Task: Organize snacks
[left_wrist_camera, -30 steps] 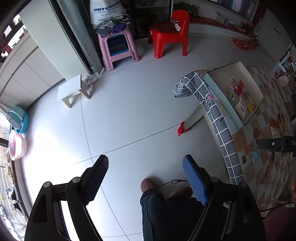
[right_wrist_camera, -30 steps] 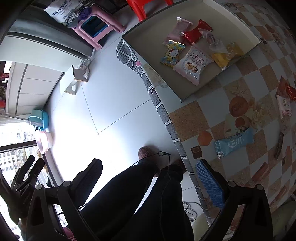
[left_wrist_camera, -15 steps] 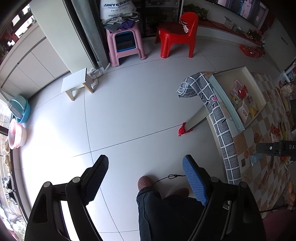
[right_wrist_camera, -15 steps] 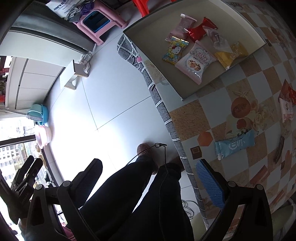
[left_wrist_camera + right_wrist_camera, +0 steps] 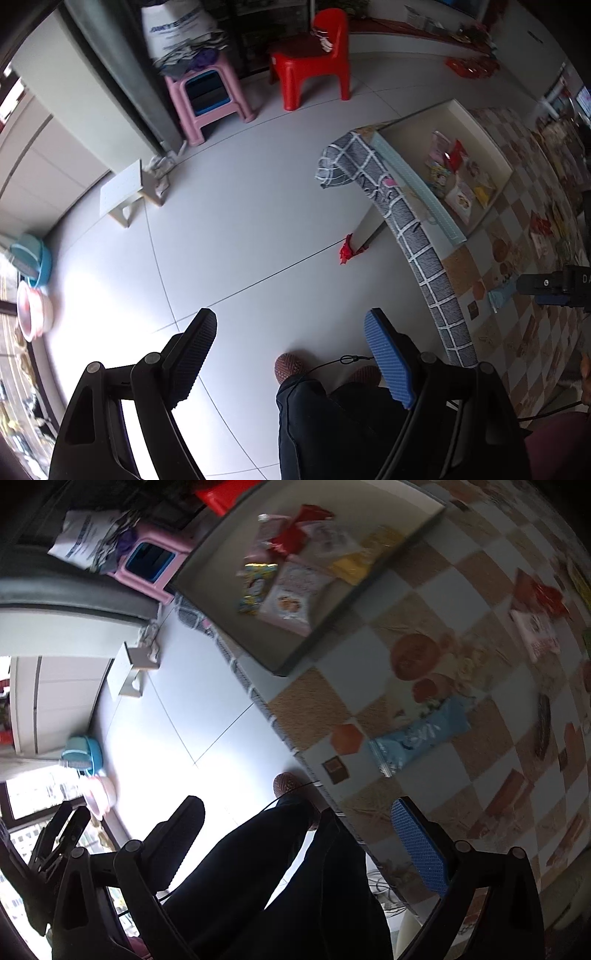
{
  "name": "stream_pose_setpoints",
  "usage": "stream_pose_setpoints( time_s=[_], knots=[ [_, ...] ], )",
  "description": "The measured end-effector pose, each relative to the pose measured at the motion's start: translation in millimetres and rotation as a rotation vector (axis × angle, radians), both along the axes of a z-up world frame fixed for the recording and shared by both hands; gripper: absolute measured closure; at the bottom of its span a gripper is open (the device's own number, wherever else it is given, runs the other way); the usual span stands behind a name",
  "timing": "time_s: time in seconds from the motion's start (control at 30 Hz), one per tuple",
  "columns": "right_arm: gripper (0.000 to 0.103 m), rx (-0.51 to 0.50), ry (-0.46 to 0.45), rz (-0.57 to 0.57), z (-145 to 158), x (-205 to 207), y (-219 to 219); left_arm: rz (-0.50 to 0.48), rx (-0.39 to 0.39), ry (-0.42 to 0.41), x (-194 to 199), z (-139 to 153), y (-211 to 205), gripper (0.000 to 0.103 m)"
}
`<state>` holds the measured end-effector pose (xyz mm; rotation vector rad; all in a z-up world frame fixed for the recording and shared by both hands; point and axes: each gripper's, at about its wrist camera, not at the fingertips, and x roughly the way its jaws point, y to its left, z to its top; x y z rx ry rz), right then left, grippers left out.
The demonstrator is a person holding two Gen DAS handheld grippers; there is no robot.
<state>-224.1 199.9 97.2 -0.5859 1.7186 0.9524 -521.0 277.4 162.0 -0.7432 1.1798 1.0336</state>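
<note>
A shallow beige box point(image 5: 221, 539) at the table's far corner holds several snack packets, among them a pink one point(image 5: 291, 598) and a red one point(image 5: 295, 535). It also shows in the left wrist view point(image 5: 413, 136). A light blue packet point(image 5: 421, 738) lies on the checkered tablecloth point(image 5: 480, 602), ahead of my right gripper point(image 5: 295, 830), which is open and empty over the table edge. More packets point(image 5: 535, 627) lie further right. My left gripper point(image 5: 291, 343) is open and empty above the floor, left of the table.
The person's dark-trousered legs point(image 5: 295, 878) and slippers point(image 5: 290, 363) are below both grippers. On the floor stand a pink stool point(image 5: 207, 96), a red chair point(image 5: 314, 62), a small white stool point(image 5: 125, 192) and basins point(image 5: 33, 254). A plaid cloth point(image 5: 406, 229) hangs along the table edge.
Both grippers have shifted slightly. The right one has moved nearer the table, so the blue packet and the box look larger. Both stay open and empty.
</note>
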Motion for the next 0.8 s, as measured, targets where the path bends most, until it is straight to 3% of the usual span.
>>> stream_pose_setpoints(
  time_s=[0.37, 0.8],
  knots=[
    [0.001, 0.003, -0.012, -0.071, 2.5, 28.3, -18.9, -0.093, 0.009, -0.012, 38.4, 0.4, 0.1, 0.018],
    [0.001, 0.021, -0.026, -0.06, 7.0, 27.2, -26.4, -0.075, 0.022, -0.033, 33.7, 6.2, 0.3, 0.018]
  ],
)
